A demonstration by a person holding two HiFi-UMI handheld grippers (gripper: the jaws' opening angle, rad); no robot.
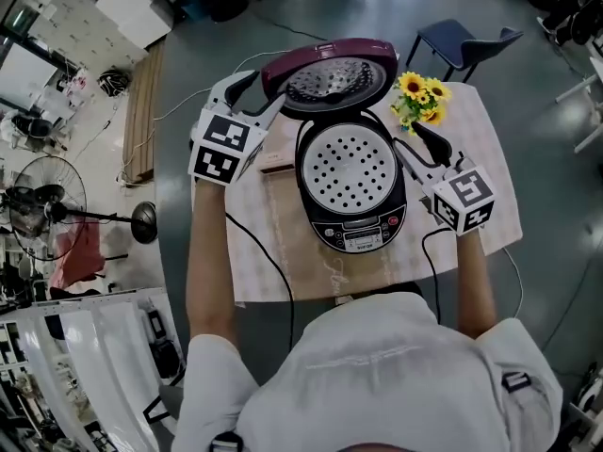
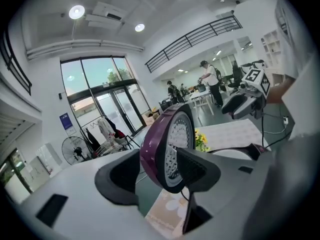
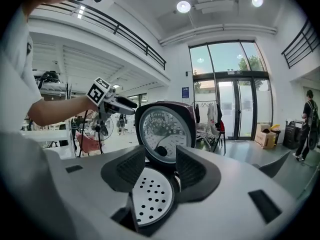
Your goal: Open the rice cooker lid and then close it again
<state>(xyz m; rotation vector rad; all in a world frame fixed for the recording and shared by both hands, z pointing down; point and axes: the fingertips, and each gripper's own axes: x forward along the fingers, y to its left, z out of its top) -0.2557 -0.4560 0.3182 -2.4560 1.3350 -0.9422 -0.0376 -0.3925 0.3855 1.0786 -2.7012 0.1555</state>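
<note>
"Which one is placed to shut it?"

"The left, I'd say. Nearest the person sits the black rice cooker (image 1: 350, 229), control panel toward them, with its round white perforated plate (image 1: 350, 169) facing up. The glossy purple domed lid (image 1: 330, 72) stands open on the hinge at the far side. Its broad face runs left to right and its metal underside is turned back toward the person."

"And the tools?"

"The left tool (image 1: 256, 97) is right at the lid's left rim with its jaws apart. The rim shows in the gap between them, but neither pad presses on it. The right tool (image 1: 415, 149) hangs beside the cooker's right flank, jaws also apart with nothing in them, short of the lid."

"So the lid comes down toward the person?"

"I'd think so, tipped forward over the hinge. The left has the shorter reach."

"What's it standing on?"

"A cloth-covered surface (image 1: 495, 158), pale and patterned. Yellow sunflowers (image 1: 422, 97) sit just right of the lid, and cables (image 1: 259, 252) trail off the edge. Beyond are a dark blue chair (image 1: 462, 38) and grey floor (image 1: 377, 8), with a black standing fan (image 1: 42, 205) off to the left and tall glass doors (image 3: 235, 109) at the far wall."
</note>
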